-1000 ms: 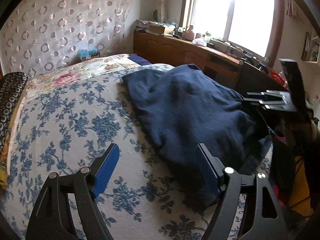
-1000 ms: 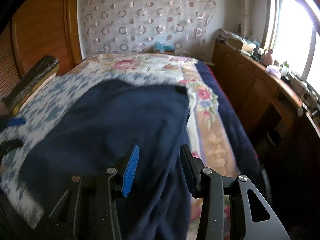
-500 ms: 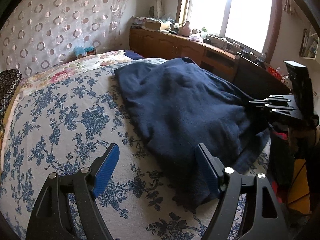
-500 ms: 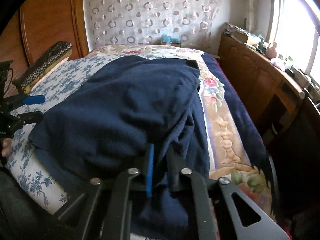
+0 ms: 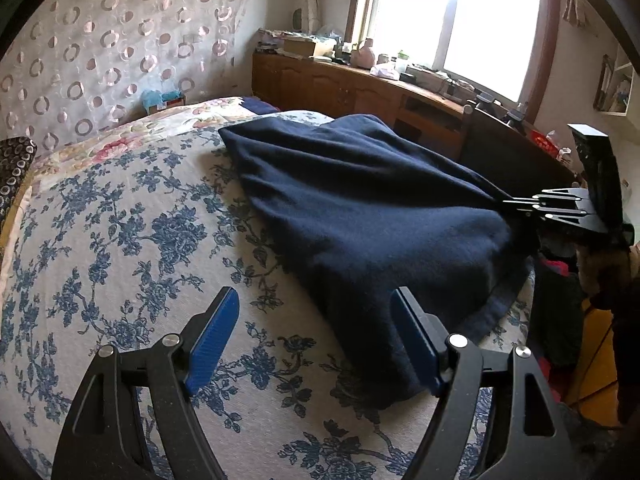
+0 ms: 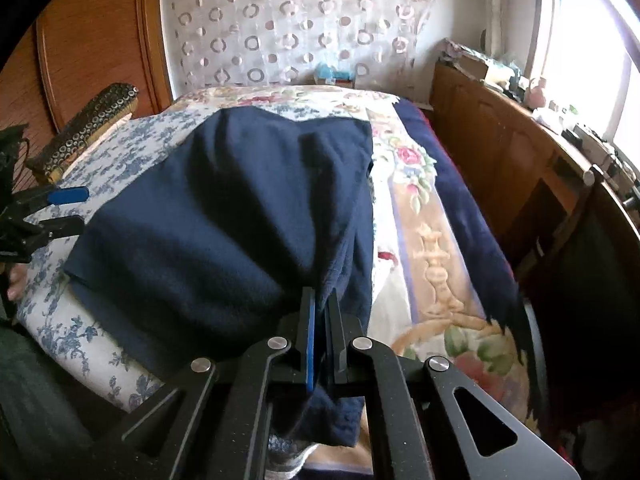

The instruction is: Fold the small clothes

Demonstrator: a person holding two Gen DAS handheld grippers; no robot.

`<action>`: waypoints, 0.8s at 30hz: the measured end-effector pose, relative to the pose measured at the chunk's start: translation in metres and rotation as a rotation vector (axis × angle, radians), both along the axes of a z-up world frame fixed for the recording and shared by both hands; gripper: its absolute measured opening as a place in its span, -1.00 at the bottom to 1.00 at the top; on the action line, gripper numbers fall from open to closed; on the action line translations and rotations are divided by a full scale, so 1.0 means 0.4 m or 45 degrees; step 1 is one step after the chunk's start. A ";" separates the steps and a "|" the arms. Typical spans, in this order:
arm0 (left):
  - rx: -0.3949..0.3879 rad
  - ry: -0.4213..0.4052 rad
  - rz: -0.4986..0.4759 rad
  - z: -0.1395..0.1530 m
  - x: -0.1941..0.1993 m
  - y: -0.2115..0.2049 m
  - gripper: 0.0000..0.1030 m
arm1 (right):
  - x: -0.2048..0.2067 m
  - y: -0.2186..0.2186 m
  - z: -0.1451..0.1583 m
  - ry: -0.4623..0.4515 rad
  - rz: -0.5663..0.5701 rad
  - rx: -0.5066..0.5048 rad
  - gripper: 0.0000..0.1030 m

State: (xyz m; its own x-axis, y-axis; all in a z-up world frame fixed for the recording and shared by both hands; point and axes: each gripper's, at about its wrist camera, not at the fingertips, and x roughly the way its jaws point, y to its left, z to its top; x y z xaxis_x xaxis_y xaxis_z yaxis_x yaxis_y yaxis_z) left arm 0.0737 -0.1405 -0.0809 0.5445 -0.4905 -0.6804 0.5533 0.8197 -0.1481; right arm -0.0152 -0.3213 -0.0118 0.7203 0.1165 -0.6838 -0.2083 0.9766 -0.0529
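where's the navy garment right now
The navy garment lies on the blue-flowered bedspread toward the window side of the bed, its near edge pinched in the right claw; the left claw is open beside it.

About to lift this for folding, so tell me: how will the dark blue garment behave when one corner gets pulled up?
The navy garment probably drapes limply: it already sags in folds from the right gripper pinching its edge. It looks thick, so likely fairly heavy, dragging on the floral bedspread rather than sliding.

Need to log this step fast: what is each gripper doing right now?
Left gripper: open, holding nothing.
Right gripper: shut on the navy garment, pinching its near edge.
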 end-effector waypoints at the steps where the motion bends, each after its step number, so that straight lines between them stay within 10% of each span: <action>1: -0.001 0.003 -0.005 0.000 0.003 -0.001 0.50 | 0.001 0.001 -0.003 -0.003 -0.012 -0.007 -0.93; 6: -0.010 0.062 -0.038 -0.011 0.006 -0.011 0.02 | 0.015 0.008 0.010 -0.019 -0.036 0.004 -0.88; 10: 0.025 0.067 -0.045 -0.018 0.001 -0.024 -0.06 | 0.018 0.015 0.001 -0.033 -0.046 -0.016 -0.84; 14: 0.043 0.083 -0.049 -0.024 -0.002 -0.030 -0.12 | 0.024 0.004 -0.007 -0.052 -0.085 -0.030 -0.27; 24: 0.083 0.124 -0.095 -0.039 -0.014 -0.040 -0.36 | 0.014 0.033 -0.008 -0.093 -0.028 -0.024 0.00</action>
